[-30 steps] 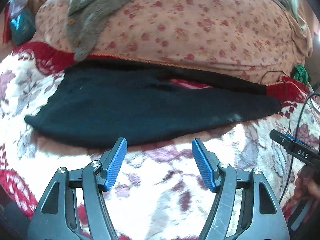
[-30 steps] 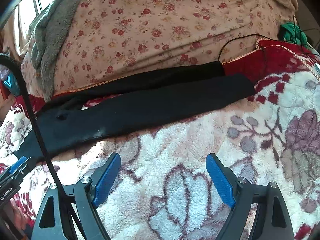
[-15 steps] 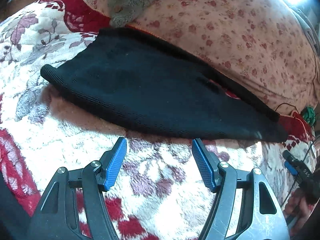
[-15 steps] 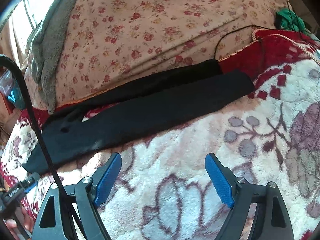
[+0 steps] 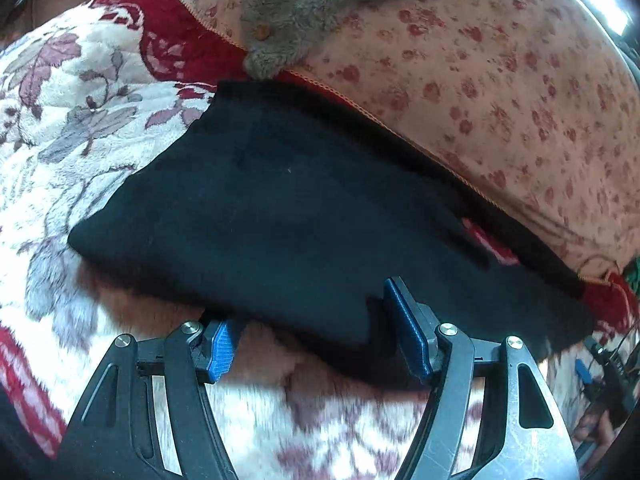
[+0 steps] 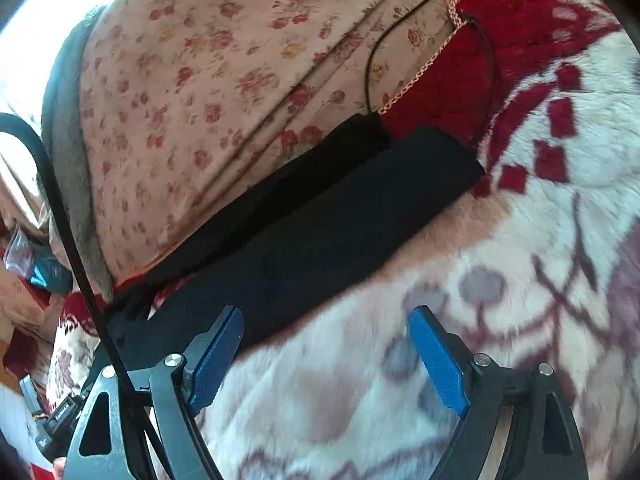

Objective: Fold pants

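Black pants (image 5: pixel 304 216) lie spread on a floral fleece blanket (image 5: pixel 80 128), with the wide end in the left wrist view. My left gripper (image 5: pixel 316 336) is open at their near edge. Its left finger (image 5: pixel 222 344) is tucked under the hem and its right finger (image 5: pixel 408 332) rests on top of the cloth. The right wrist view shows the two legs of the pants (image 6: pixel 320 232) running up to the right. My right gripper (image 6: pixel 328 356) is low over the blanket (image 6: pixel 520 320) and its jaws are closing. Its left fingertip (image 6: pixel 220 344) lies on the leg's near edge, and mostly blanket shows between the fingers.
A pink flowered quilt (image 5: pixel 520 100) bulges right behind the pants, with a grey fuzzy buttoned garment (image 5: pixel 304 20) on it. A thin black cable (image 6: pixel 400 20) loops over the quilt and the red border. A hand with the other gripper (image 5: pixel 600 368) shows at the lower right.
Both grippers rolled and came forward and down to the pants. The left one's fingers now straddle the near edge. The right one's jaws have narrowed a little.
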Available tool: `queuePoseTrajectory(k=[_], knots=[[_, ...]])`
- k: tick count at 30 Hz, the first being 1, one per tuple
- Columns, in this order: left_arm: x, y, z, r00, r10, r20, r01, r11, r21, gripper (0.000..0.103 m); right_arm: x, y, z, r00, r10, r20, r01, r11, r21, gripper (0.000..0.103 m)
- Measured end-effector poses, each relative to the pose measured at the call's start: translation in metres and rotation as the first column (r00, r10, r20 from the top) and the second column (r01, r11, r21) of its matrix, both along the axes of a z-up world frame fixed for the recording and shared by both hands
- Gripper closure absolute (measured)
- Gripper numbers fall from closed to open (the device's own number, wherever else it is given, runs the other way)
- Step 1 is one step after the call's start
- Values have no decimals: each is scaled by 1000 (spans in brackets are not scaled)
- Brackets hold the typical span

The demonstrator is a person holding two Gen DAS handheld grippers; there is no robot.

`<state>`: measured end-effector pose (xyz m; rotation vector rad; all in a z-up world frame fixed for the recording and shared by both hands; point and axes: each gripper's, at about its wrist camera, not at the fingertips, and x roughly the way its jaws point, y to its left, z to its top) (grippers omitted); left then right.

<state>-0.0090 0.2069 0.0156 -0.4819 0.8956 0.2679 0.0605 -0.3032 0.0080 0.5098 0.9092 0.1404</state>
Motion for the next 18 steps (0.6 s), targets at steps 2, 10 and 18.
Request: queuePoseTrajectory(k=[2,10,18], knots=[[6,5,-1,1000,9,-4,-9,1000,-11,35,11,-6,-4,1000,-16,8,16,1000,12,29],[16,11,-5,1000,-1,-1,1,1000,6,79,42,-23,-16,999,-43,-1,42,995,85,98],[8,14,14,996,-69,54,69,998,-8,93,10,-10,29,990,-15,138,16,1000,-2,99]])
